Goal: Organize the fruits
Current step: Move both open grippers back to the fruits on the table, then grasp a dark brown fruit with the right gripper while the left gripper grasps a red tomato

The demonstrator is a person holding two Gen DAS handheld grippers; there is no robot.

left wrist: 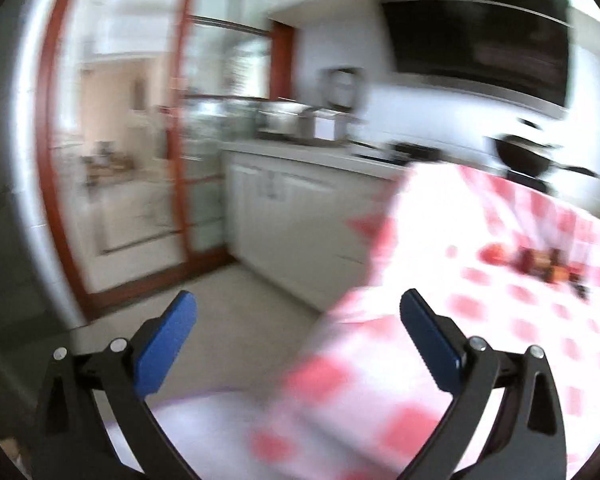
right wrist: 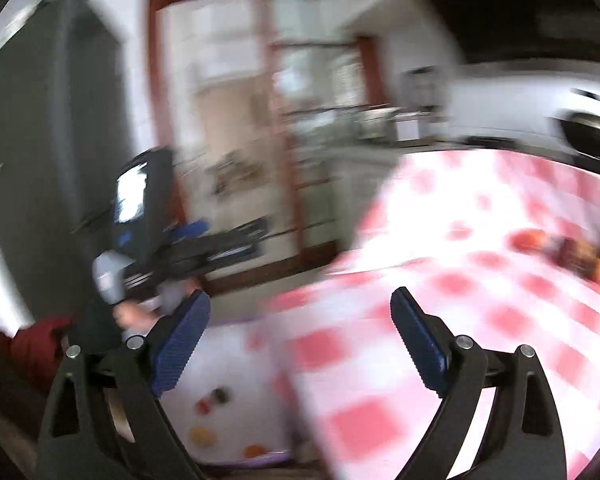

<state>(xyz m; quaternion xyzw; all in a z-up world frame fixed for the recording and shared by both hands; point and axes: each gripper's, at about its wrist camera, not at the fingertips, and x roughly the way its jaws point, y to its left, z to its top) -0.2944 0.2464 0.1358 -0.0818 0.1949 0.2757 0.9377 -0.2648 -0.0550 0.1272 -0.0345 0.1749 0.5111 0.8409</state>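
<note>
Both views are blurred by motion. A cluster of small red and orange fruits (left wrist: 534, 261) lies on the red-and-white checked tablecloth (left wrist: 480, 320) at the right; it also shows in the right wrist view (right wrist: 568, 250). My left gripper (left wrist: 298, 312) is open and empty, above the table's left edge. My right gripper (right wrist: 300, 308) is open and empty, also over the table's near left edge. The left gripper (right wrist: 188, 240) appears in the right wrist view at the left, held in a hand.
A white surface with printed fruit pictures (right wrist: 220, 400) lies low, left of the table. A kitchen counter (left wrist: 300, 152) with a pot and stove stands behind. A wood-framed glass door (left wrist: 120, 140) is at the left. A dark range hood (left wrist: 480, 28) hangs above.
</note>
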